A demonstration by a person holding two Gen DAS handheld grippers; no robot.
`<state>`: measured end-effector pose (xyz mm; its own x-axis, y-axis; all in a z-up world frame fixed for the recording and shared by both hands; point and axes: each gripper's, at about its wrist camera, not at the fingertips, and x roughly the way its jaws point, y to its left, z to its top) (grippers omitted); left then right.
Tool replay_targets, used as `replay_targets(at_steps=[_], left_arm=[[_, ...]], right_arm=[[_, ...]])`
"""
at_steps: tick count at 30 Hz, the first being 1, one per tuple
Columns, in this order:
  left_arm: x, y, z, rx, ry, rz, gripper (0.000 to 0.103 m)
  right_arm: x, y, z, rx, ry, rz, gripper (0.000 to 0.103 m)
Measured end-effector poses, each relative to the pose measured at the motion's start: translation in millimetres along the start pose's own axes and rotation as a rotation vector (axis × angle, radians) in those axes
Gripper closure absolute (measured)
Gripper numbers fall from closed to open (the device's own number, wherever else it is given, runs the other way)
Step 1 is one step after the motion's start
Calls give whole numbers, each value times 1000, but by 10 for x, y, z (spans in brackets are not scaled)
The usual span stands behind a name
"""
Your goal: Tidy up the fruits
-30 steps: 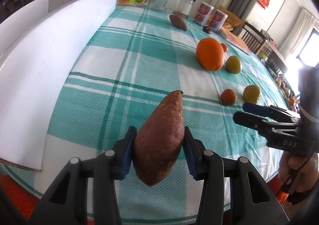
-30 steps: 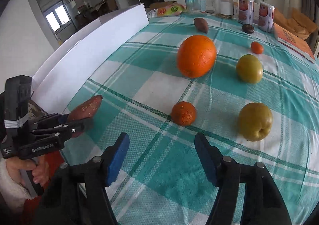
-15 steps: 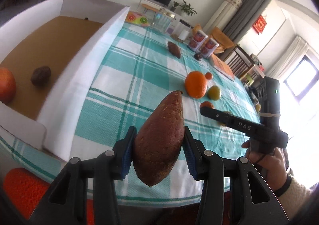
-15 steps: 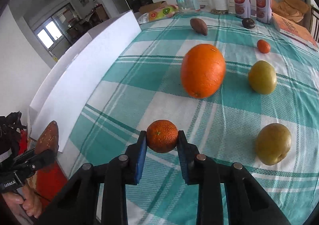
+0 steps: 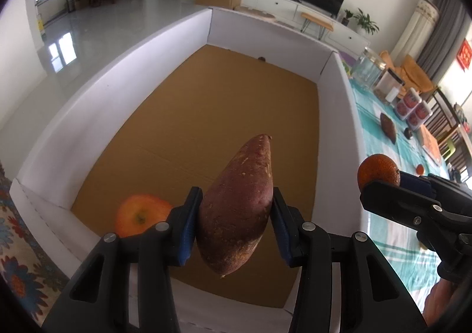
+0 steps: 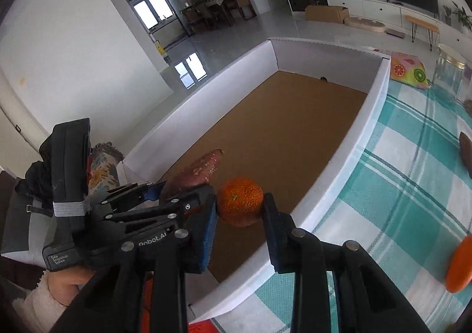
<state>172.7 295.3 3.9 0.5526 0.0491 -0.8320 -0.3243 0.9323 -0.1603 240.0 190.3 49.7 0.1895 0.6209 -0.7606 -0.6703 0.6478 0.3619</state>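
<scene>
My left gripper [image 5: 234,222] is shut on a reddish-brown sweet potato [image 5: 236,203] and holds it above the near end of a white-walled box [image 5: 97,96] with a brown cardboard floor. An orange-red fruit [image 5: 138,215] lies on that floor under the left finger. My right gripper [image 6: 240,209] is shut on a small tangerine [image 6: 240,204] over the box's right wall [image 6: 351,150]. In the left wrist view the tangerine [image 5: 377,170] shows at the right, above that wall. The left gripper with its sweet potato [image 6: 194,173] sits just left of the tangerine.
A teal-and-white checked tablecloth [image 6: 413,191] lies right of the box, with another sweet potato [image 5: 388,127], a large orange [image 6: 460,265] and a small tangerine [image 5: 419,168] on it. Jars and cans [image 5: 413,110] stand at the far end. A tiny dark item [image 5: 261,59] rests against the box's far wall.
Both grippers swung left from the tablecloth to over the box. The right gripper closed on the small tangerine and lifted it. The left kept its hold on the sweet potato.
</scene>
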Motion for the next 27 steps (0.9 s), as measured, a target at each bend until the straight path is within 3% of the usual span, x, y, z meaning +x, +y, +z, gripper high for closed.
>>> replay_targets(at_steps=[1,2,4,6,10,14,17,20,24,27], left_arm=[[22,18,-1,3,-3,9,49],[25,25,8,8,-12,7,37],[-15,14,12,11,-41,8,23],[-106,1,1,12,-73,9,22],[-303,-150,-56,33,-111,-26,22],[-644,-605,-297,116,-148,-147,17],[-828,-1107,-605,213,-138,-271,16],[-685,-1633,-975,307,-49,-373,15],[-56,-2188,-1375,376,80,-348,15],[285,-2433,-1459,434,63,-279,15]], right_arm=[[61,32,22,-2,12,-9,67],[82,31,37,2,7,-14,56],[13,4,28,14,-26,-17,48],[-143,-55,-45,16,-63,-37,44],[-651,-344,-370,27,-159,-128,25],[-1329,-980,-1078,115,-291,-357,11],[-1829,-1565,-1790,275,-365,-588,10],[-2188,-2108,-2494,460,-357,-818,10],[-2407,-2623,-3101,629,-282,-911,10],[-2344,-2886,-3183,638,-218,-910,10]])
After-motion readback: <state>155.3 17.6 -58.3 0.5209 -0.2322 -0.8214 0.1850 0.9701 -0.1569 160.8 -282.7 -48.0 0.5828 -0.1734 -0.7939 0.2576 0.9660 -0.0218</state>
